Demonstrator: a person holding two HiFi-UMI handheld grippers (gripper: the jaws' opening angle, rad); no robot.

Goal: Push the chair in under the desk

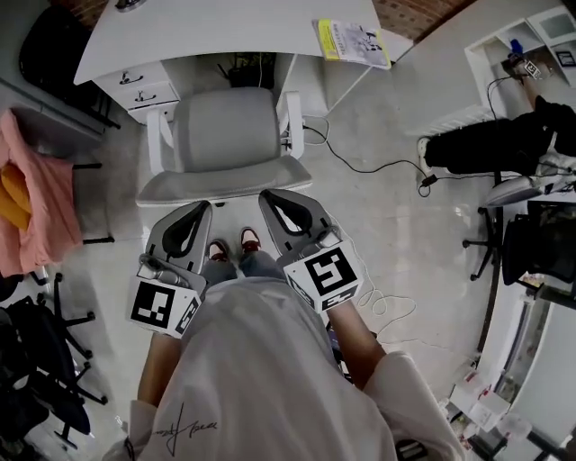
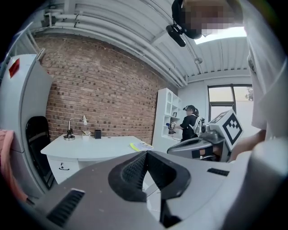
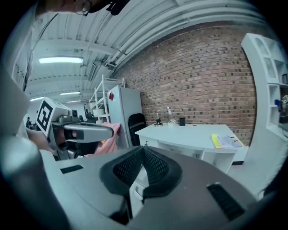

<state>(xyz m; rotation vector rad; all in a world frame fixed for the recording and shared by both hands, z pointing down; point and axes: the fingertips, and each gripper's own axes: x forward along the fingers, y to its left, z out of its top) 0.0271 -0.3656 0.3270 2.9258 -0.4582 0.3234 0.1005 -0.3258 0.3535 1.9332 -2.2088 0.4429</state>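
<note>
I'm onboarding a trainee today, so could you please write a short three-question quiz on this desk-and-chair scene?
1. True or false: the left tool and the right tool are both shut and hold nothing.
2. What lies on the right end of the desk in the head view? A) yellow booklet B) red mug C) laptop
3. What colour is the seat of the chair?
Key: 1 true; 2 A; 3 grey.

Chair [image 1: 225,135]: grey padded seat and backrest, white armrests and frame, upright, facing the desk [image 1: 225,36] with its backrest on the near side. The seat front meets the desk edge and the rest stands outside. Desk: white, curved top, drawer unit [image 1: 144,87] left of the chair.
</note>
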